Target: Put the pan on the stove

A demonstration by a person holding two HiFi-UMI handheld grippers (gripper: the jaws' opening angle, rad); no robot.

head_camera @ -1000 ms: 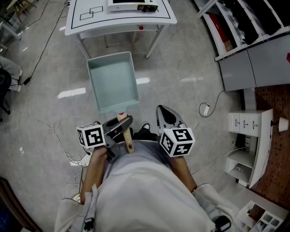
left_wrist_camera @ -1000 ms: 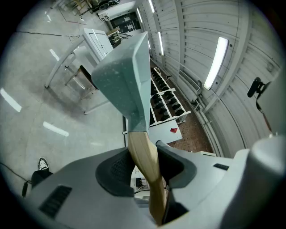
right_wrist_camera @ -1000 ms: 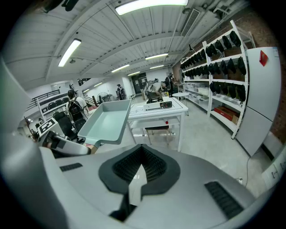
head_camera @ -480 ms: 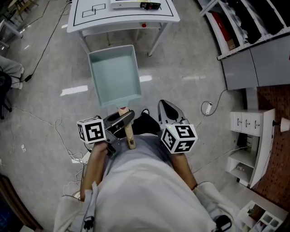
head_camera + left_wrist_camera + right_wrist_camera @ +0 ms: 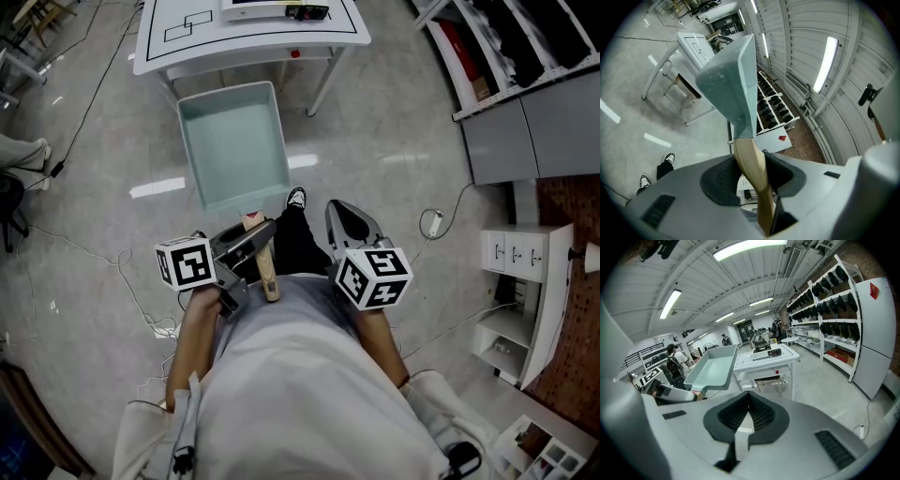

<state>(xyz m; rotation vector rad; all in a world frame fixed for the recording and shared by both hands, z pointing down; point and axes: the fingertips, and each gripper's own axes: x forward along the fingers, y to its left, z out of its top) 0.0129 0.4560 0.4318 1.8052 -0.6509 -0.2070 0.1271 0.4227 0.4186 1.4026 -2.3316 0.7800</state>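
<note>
**Head view:** left gripper is clamping the wooden handle. The teal pan is stretching up-frame toward the table bearing the stove, with open floor between. Right gripper is idling beside it.
**Left gripper view:** pads are pressing the handle, and the pan is rising centre-frame.
**Right gripper view:** jaws are meeting, empty. The pan is showing at left, short of the table.

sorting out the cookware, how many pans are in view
1. The teal pan hangs over the floor before the white table, its wooden handle clamped in the left claw. None else shows.
</note>
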